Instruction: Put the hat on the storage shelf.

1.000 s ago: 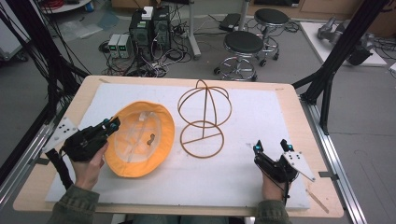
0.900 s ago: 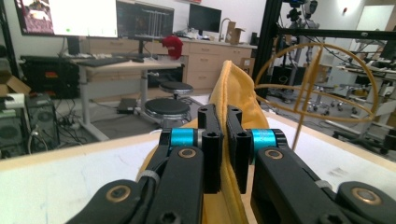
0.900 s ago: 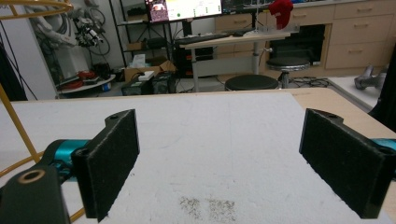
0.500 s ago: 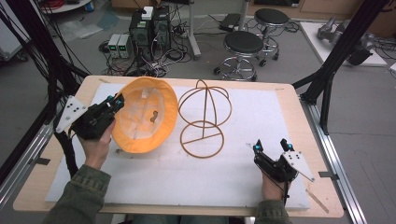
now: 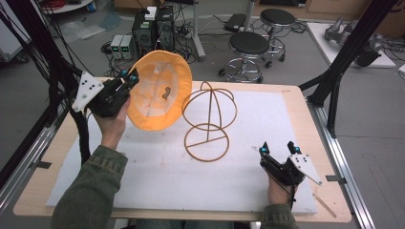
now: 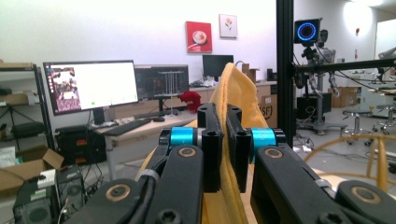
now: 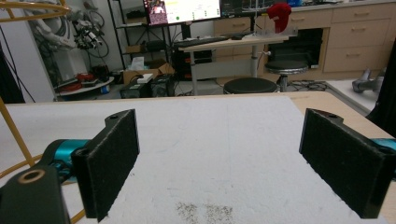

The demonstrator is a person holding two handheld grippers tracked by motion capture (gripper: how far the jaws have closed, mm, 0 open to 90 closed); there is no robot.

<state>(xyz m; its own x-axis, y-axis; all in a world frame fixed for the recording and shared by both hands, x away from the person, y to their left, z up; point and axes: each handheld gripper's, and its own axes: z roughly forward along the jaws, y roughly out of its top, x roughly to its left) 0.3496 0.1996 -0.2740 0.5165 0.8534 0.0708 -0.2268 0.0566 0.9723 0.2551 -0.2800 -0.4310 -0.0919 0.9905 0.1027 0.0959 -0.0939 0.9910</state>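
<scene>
An orange bucket hat (image 5: pixel 157 95) hangs in the air over the table's far left, its white-lined inside facing the camera. My left gripper (image 5: pixel 130 76) is shut on the hat's brim (image 6: pixel 229 140), the yellow cloth pinched between the jaws. A golden wire hat stand (image 5: pixel 208 121), a ring base with a domed cage on a post, stands at the middle of the white mat (image 5: pixel 143 176), just right of the hat. My right gripper (image 5: pixel 278 148) rests open near the front right of the mat, its pads (image 7: pixel 112 154) wide apart over bare foam.
The wooden table edge (image 5: pixel 329 157) runs along the right, with black frame posts (image 5: pixel 344 62) at the far corners. Stools (image 5: pixel 248 47) and computer boxes stand on the floor behind the table. A part of the wire stand (image 7: pixel 9 126) shows left of my right gripper.
My left gripper has lifted the hat off the mat and carried it up and away toward the far left, tilting it upright. The right gripper has stayed put.
</scene>
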